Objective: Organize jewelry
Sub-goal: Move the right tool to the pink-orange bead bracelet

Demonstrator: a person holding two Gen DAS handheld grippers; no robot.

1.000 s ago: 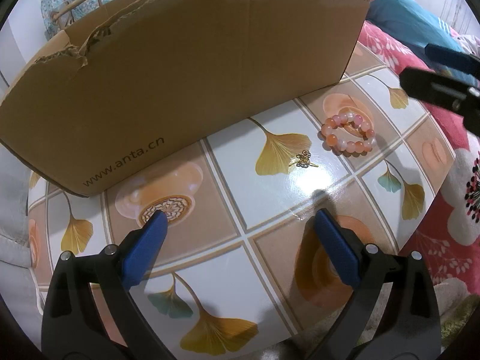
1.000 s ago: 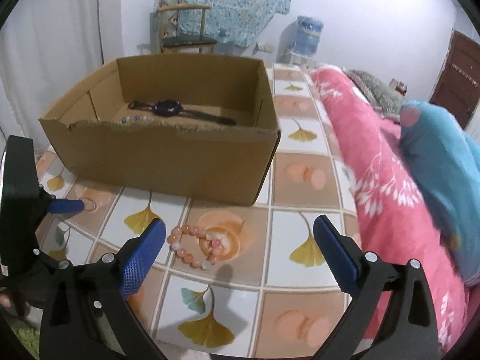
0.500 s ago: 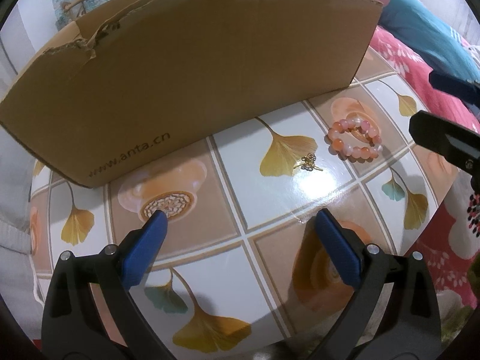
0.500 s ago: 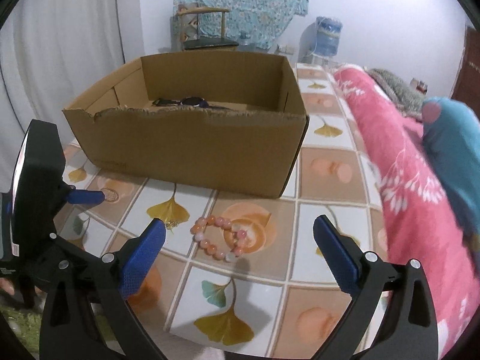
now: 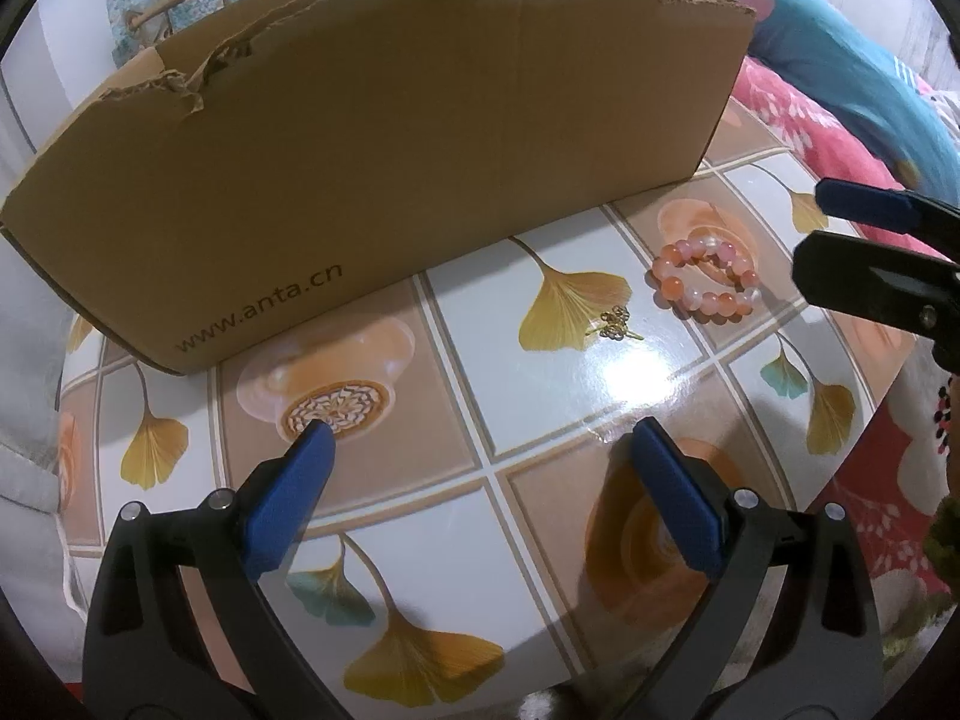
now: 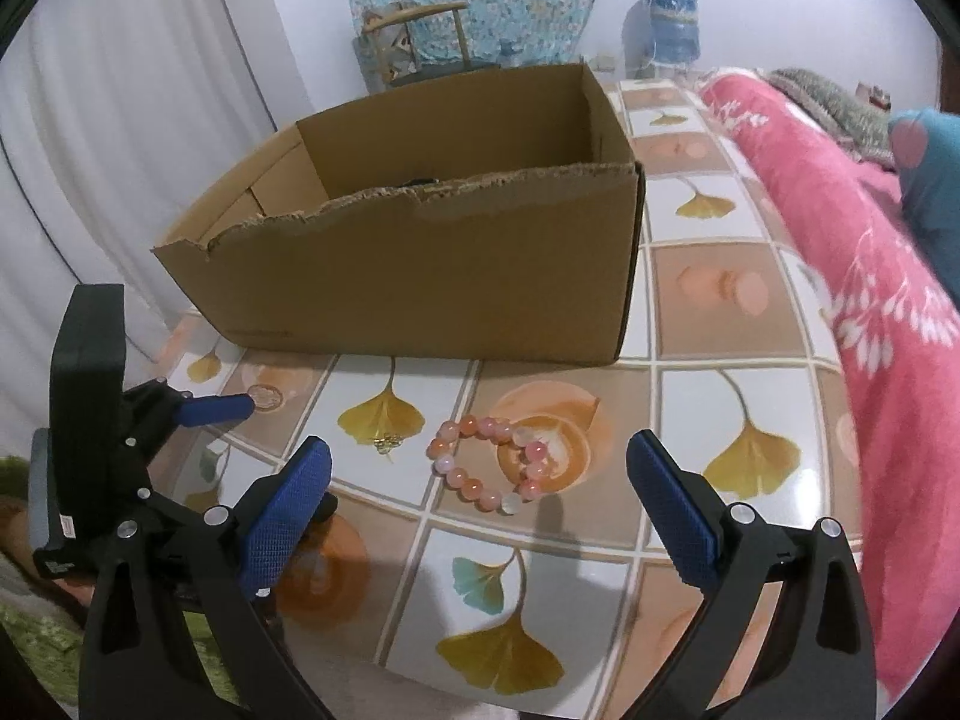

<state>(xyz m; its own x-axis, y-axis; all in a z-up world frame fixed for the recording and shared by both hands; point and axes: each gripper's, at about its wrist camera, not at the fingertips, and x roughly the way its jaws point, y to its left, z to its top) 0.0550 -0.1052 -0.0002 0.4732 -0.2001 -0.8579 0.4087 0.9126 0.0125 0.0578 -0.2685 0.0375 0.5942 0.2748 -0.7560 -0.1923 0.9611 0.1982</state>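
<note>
A pink and white bead bracelet point(image 6: 489, 463) lies on the tiled tabletop in front of a brown cardboard box point(image 6: 420, 276); it also shows in the left wrist view point(image 5: 705, 288). A small gold trinket point(image 5: 618, 324) lies just left of it, seen too in the right wrist view point(image 6: 390, 441). My right gripper point(image 6: 480, 504) is open and empty, low over the table with the bracelet between and just beyond its fingertips. My left gripper point(image 5: 480, 480) is open and empty, nearer the table's front. A dark item barely shows over the box's torn rim.
The table point(image 6: 720, 402) has a glossy leaf-pattern cover. A red floral blanket point(image 6: 870, 276) and a blue cushion point(image 5: 852, 78) lie at the right. A chair point(image 6: 420, 42) and a water bottle point(image 6: 666, 18) stand behind the box.
My right gripper has come lower and closer to the bracelet, and it now reaches further into the left wrist view. The left gripper has barely shifted.
</note>
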